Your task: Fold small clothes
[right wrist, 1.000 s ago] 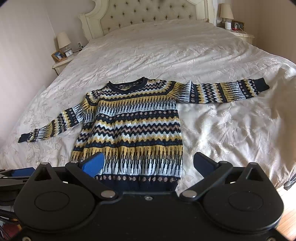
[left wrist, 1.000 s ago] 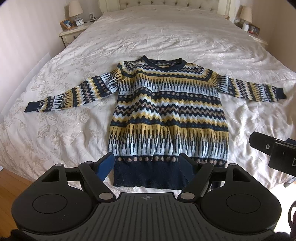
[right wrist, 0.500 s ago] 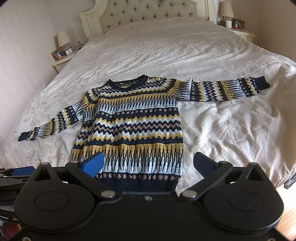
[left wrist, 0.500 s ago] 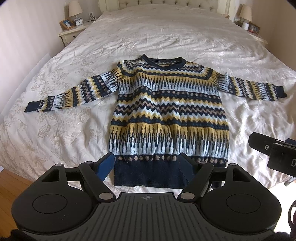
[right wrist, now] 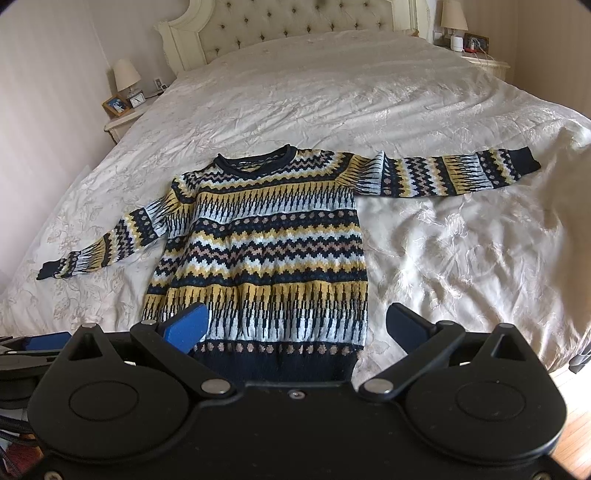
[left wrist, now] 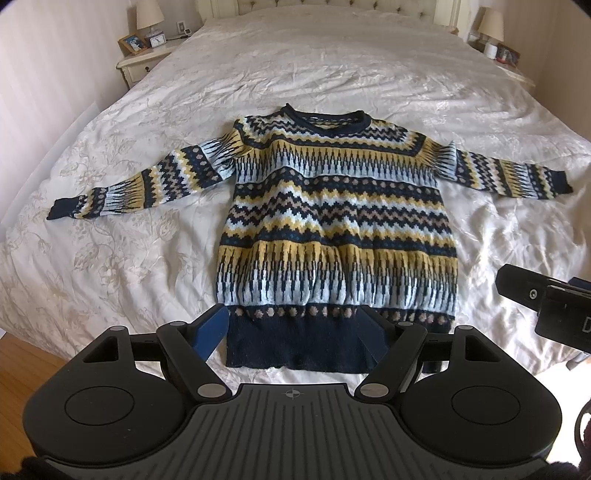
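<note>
Both my grippers hung apart over the near end of a jumper spread flat on the bed.

The patterned jumper (left wrist: 336,221) lay face up on the pale bedspread (left wrist: 332,66), neck towards the headboard (right wrist: 295,22), both sleeves stretched out to the sides and its dark hem nearest me at the foot of the bed. My left gripper (left wrist: 295,328) stood with its blue pads wide apart above the hem, nothing between them that I gripped. My right gripper (right wrist: 295,325) was likewise spread open, one pad over the lower corner of the jumper and the other over bare bedspread beside it. A bedside table (right wrist: 122,118) with a lamp (right wrist: 126,75) stood by the wall.
</note>
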Action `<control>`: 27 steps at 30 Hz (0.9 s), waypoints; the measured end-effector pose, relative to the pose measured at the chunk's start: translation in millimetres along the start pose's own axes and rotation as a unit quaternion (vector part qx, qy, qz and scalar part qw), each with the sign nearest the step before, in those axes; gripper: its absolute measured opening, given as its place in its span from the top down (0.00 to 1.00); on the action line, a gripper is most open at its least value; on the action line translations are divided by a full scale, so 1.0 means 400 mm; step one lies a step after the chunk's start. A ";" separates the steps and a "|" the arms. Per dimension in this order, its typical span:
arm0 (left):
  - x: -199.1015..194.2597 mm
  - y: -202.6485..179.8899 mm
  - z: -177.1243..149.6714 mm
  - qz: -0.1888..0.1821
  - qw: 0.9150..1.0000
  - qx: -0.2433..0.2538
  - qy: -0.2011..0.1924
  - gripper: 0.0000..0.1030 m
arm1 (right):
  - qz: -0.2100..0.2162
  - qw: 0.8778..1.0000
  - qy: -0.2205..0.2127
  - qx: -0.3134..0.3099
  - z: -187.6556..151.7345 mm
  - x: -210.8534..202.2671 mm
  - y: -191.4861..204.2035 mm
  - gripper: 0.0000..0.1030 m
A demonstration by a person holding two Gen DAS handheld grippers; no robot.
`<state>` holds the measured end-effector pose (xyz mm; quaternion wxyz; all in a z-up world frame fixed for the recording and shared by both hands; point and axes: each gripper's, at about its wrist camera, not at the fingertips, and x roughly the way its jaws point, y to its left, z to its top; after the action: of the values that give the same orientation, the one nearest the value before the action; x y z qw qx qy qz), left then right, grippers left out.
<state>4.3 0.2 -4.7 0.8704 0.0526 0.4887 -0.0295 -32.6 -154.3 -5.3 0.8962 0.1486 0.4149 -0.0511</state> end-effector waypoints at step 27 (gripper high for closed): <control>0.008 0.008 -0.008 0.002 1.000 -0.003 0.003 0.27 | -0.001 1.000 0.009 -0.005 -0.003 0.004 0.010 0.01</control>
<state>3.6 3.7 -8.8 0.8691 0.0508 0.4913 -0.0256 -31.7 -150.1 -6.2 0.8933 0.1438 0.4231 -0.0489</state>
